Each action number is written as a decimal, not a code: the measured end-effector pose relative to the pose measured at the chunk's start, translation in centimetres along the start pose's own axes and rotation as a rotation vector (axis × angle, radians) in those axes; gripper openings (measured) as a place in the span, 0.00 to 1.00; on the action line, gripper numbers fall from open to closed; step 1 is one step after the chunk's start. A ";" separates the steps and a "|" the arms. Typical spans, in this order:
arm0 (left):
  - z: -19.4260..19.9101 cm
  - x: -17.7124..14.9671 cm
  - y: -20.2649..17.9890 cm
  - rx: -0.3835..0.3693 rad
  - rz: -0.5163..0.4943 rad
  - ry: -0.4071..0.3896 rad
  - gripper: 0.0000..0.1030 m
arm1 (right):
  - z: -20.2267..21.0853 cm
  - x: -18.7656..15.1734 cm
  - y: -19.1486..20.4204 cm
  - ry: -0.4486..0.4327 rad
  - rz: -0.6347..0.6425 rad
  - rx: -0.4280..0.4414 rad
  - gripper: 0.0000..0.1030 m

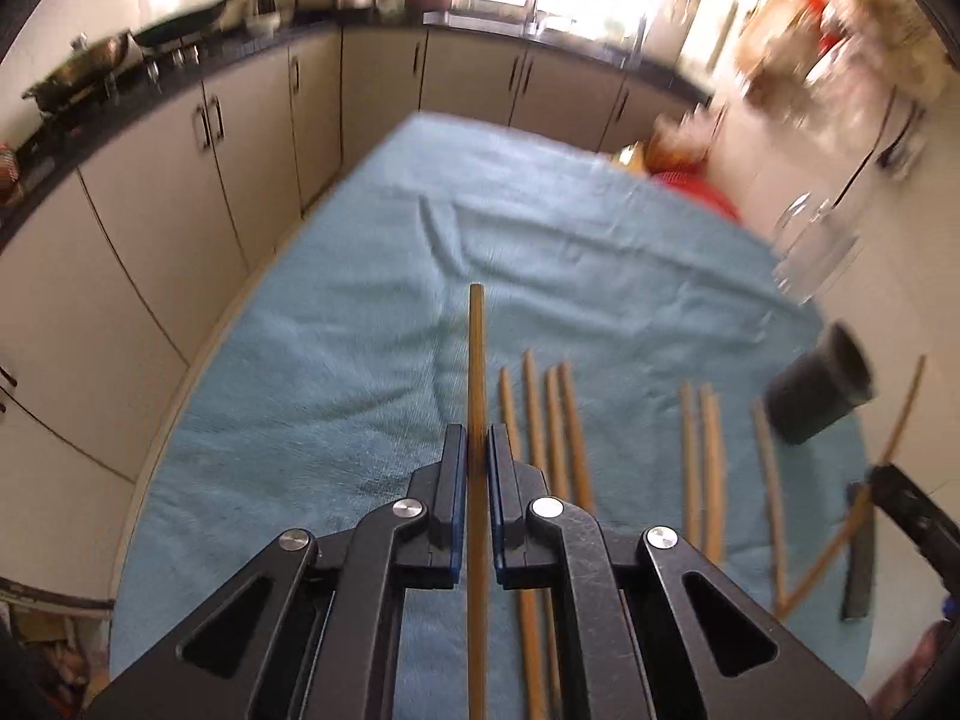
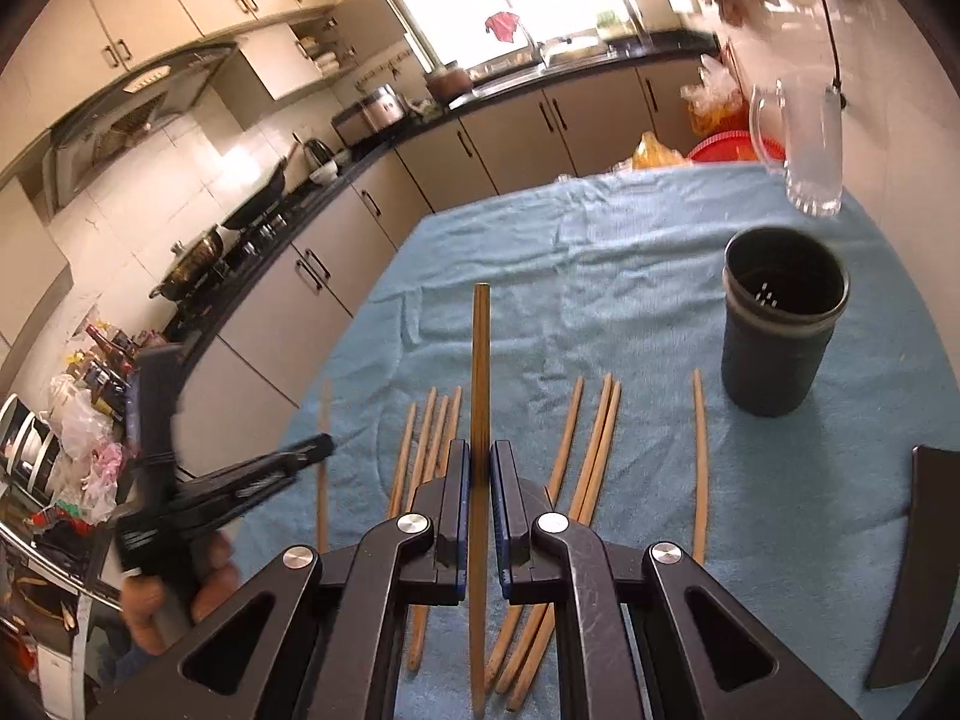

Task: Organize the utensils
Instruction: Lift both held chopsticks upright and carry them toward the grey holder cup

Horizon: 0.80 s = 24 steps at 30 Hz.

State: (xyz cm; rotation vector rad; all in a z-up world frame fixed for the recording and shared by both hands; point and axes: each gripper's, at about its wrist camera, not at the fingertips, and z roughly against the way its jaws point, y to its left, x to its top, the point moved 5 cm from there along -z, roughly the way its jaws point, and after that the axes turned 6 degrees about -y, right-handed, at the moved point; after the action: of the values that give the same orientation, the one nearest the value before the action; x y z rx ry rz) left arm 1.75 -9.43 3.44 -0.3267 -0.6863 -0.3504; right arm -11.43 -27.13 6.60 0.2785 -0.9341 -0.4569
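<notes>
We hold one chopstick in each gripper. The left gripper (image 1: 478,450) is clenched on a chopstick (image 1: 477,360) that runs straight out between the jaws, and the right gripper (image 2: 480,468) grasps its own chopstick (image 2: 480,372) the same way; we judge the lengthwise hold is meant to let each stick drop end-first into the dark cup (image 2: 780,336). That cup stands upright toward the right edge of the table, on the blue towel (image 2: 540,276), its mouth open and apparently empty. The remaining chopsticks (image 2: 591,438) lie flat in loose groups near the front edge, roughly parallel, so each can be picked singly. A glass mug (image 2: 804,144) stands at the far right corner.
</notes>
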 end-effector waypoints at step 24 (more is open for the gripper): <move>11.3 2.9 -5.2 -0.094 -0.094 -0.234 0.06 | 9.2 1.5 -1.1 -0.244 0.006 -0.008 0.07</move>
State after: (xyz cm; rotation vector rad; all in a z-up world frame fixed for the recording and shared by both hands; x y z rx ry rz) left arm -4.61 -10.12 14.54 -0.4295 -0.9181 -0.4391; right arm -18.47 -29.19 12.42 0.2152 -1.1706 -0.4969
